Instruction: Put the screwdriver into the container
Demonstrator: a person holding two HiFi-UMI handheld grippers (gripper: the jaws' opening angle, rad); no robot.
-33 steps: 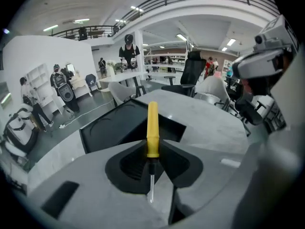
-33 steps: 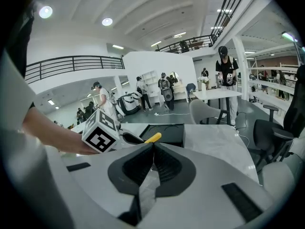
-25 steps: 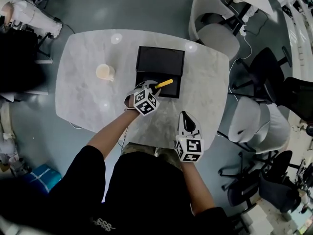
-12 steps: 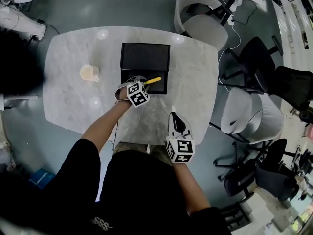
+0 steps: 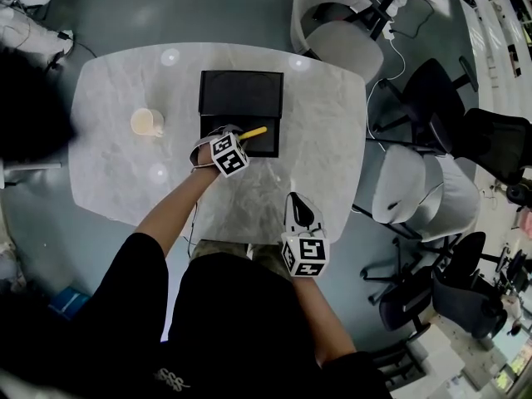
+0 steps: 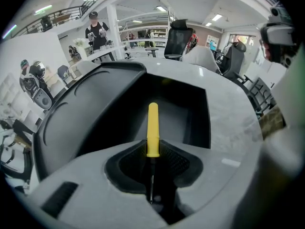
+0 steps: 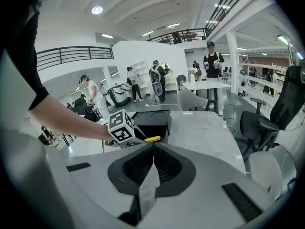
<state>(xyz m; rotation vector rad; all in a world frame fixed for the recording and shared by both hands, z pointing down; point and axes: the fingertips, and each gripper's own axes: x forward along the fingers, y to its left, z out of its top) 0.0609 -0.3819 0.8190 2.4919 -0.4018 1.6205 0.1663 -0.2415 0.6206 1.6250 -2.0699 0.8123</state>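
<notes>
A black container (image 5: 218, 128) stands on the marble table (image 5: 324, 131), its lid (image 5: 241, 92) laid open behind it. My left gripper (image 5: 239, 136) is shut on the screwdriver (image 5: 253, 131) at the container's near edge. The yellow handle (image 6: 152, 128) points forward over the container's dark hollow (image 6: 183, 116), and the thin shaft runs back between the jaws. My right gripper (image 5: 301, 199) rests shut at the table's near edge with nothing in it. From the right gripper (image 7: 153, 149) view, the left marker cube (image 7: 121, 126), the handle (image 7: 152, 139) and the container (image 7: 153, 120) lie ahead.
A beige cup (image 5: 146, 123) stands on the table left of the container. White chairs (image 5: 337, 44) (image 5: 416, 194) and black chairs (image 5: 490, 144) ring the table's far and right sides. Several people stand in the hall in the background of the right gripper view.
The head view has drifted, so the table now sits further left and up. My left gripper still holds the screwdriver over the container's near part. The right gripper keeps its place.
</notes>
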